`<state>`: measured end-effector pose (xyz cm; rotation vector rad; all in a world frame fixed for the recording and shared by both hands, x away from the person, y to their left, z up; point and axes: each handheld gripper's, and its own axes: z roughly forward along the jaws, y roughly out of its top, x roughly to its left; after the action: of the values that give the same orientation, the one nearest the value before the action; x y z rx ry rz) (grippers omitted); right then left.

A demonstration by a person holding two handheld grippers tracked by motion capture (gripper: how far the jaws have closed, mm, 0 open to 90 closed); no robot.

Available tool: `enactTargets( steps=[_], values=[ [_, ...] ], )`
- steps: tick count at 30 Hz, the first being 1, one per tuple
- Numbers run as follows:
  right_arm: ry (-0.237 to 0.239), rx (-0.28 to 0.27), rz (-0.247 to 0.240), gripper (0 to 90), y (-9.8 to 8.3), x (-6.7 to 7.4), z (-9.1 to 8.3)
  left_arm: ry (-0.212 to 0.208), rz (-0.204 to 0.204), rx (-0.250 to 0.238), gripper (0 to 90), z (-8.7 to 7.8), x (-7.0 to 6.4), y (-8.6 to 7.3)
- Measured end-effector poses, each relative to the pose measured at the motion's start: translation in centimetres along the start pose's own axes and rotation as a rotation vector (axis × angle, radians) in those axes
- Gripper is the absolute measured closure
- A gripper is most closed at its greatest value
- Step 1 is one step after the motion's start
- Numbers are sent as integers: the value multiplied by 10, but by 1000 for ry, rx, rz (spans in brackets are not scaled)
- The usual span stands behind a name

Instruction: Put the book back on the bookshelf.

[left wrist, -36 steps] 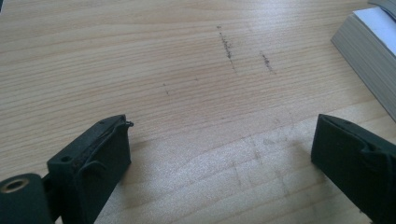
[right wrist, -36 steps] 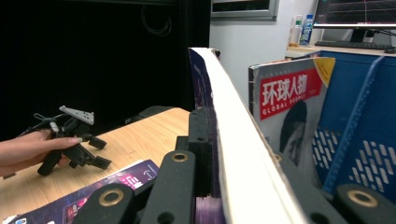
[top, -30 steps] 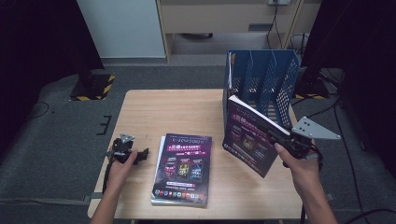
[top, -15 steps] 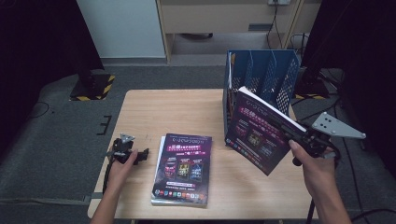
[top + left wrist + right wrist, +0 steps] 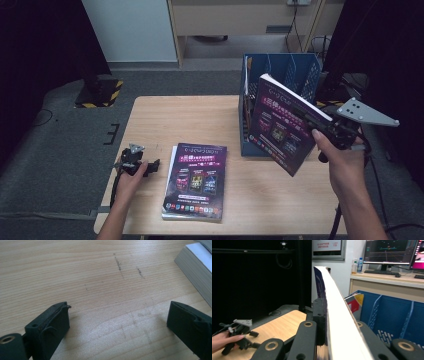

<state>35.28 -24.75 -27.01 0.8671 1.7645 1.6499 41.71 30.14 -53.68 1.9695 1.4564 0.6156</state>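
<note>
From my right tongs' camera I see the book (image 5: 337,315) edge-on, clamped between the jaws, with monitors (image 5: 389,252) on a desk behind; the high view instead gives me its purple cover (image 5: 282,125), lifted and tilted against the front of the blue file rack (image 5: 300,75) at about two o'clock on the surface (image 5: 175,120). My left tongs (image 5: 117,322) stand wide over bare wood with nothing between them, a page edge at their two o'clock; from above they (image 5: 145,165) rest at eight o'clock, just beside the second book (image 5: 197,180) lying flat. Grey floor and dark curtains surround the pale wooden surface. Since the earlier frame my right tongs (image 5: 320,125) have raised the book higher; the left have stayed put.
</note>
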Motion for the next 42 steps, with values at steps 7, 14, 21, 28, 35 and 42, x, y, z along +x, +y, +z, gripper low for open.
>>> enactTargets(
  steps=[7,14,21,28,35,42],
  values=[
    [-60,39,12,827,6,-10,10,1,0,1,33,0,0,0],
    [-111,68,-5,827,15,-20,25,-1,3,2,31,0,-1,0],
    [-169,69,-7,826,28,-28,32,-3,5,2,30,0,-1,0],
    [-225,96,1,827,25,-40,43,-6,5,3,25,0,-2,0],
    [-284,115,12,827,20,-52,52,-6,7,3,22,1,-2,1],
    [-318,132,11,826,17,-60,65,-9,9,3,21,1,-3,1]
  ],
)
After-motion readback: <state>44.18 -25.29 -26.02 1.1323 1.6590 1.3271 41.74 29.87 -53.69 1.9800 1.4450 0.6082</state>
